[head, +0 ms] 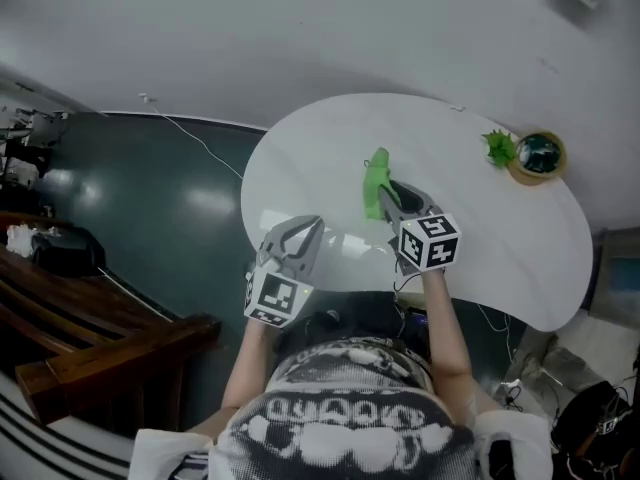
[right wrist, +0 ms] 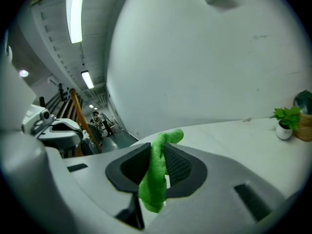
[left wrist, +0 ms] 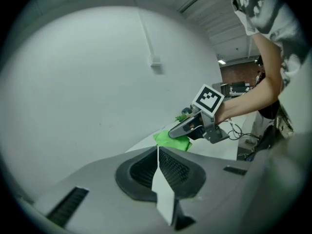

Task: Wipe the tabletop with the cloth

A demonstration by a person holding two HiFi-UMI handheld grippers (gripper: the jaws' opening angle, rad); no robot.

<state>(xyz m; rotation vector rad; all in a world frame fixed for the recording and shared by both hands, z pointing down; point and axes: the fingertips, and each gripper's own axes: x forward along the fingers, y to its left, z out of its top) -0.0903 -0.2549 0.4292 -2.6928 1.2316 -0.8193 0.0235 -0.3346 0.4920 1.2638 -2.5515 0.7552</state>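
A bright green cloth (head: 375, 182) is pinched in my right gripper (head: 389, 199), which is shut on it above the middle of the white rounded tabletop (head: 480, 258). In the right gripper view the cloth (right wrist: 155, 176) stands up between the closed jaws and droops at its top. My left gripper (head: 307, 232) is shut with nothing in it, over the table's near left edge. From the left gripper view, the right gripper (left wrist: 187, 128) and the cloth (left wrist: 171, 140) show beyond the closed jaws.
A small green plant (head: 499, 147) and a round woven basket (head: 539, 157) sit at the table's far right edge; both appear in the right gripper view, plant (right wrist: 284, 119) beside basket (right wrist: 304, 116). A white cable (head: 195, 140) runs across the dark floor at left. Wooden benches (head: 95, 320) stand lower left.
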